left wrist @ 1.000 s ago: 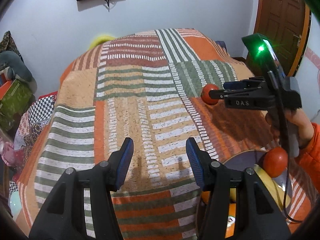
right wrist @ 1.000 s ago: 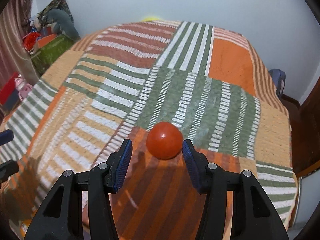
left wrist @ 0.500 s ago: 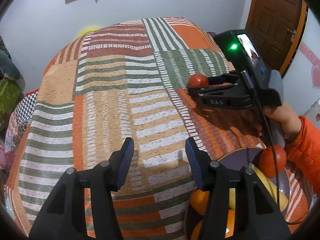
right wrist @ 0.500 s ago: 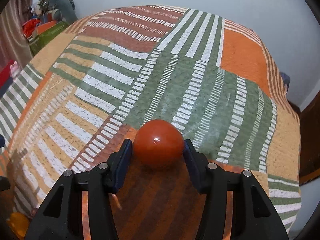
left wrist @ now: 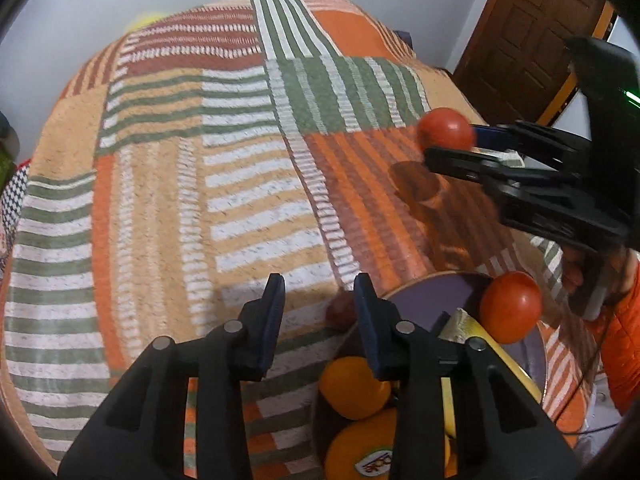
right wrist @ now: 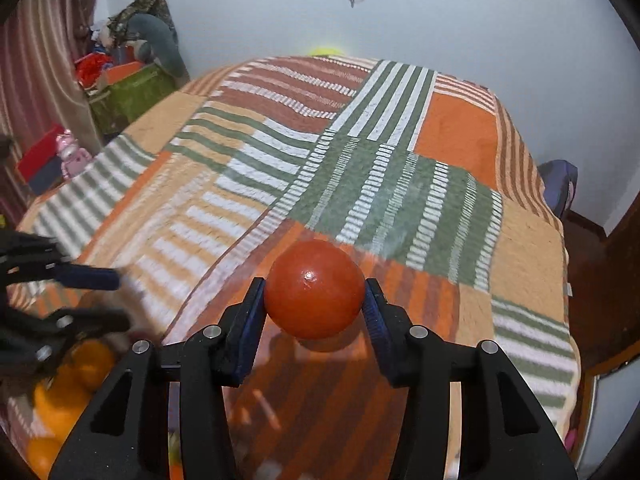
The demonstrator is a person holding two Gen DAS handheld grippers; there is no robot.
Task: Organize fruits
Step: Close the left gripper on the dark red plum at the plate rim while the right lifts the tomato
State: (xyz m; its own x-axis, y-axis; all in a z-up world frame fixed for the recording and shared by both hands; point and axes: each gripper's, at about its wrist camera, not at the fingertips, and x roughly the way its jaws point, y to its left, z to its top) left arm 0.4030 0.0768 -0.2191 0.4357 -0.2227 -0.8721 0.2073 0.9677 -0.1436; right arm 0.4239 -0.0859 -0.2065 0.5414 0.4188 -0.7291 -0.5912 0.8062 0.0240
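Observation:
My right gripper (right wrist: 314,294) is shut on a red tomato (right wrist: 314,289) and holds it above the striped bedspread; the same tomato (left wrist: 445,128) shows at the right of the left wrist view, lifted, with its shadow below. My left gripper (left wrist: 319,304) is open and empty, just left of the round dark plate (left wrist: 424,292). The plate holds a second red tomato (left wrist: 511,306), oranges (left wrist: 352,388) and a yellow fruit (left wrist: 466,326). A small brownish fruit (left wrist: 340,312) lies by the plate's rim between my left fingers.
The patchwork bedspread (left wrist: 180,184) covers the whole bed. A wooden door (left wrist: 532,28) stands at the right. Boxes, toys and clothes (right wrist: 120,80) are piled beside the bed's left side. Oranges (right wrist: 80,364) show at the lower left of the right wrist view.
My right gripper has closed on the tomato and lifted it off the bedspread. My left gripper has moved right, toward the plate's edge.

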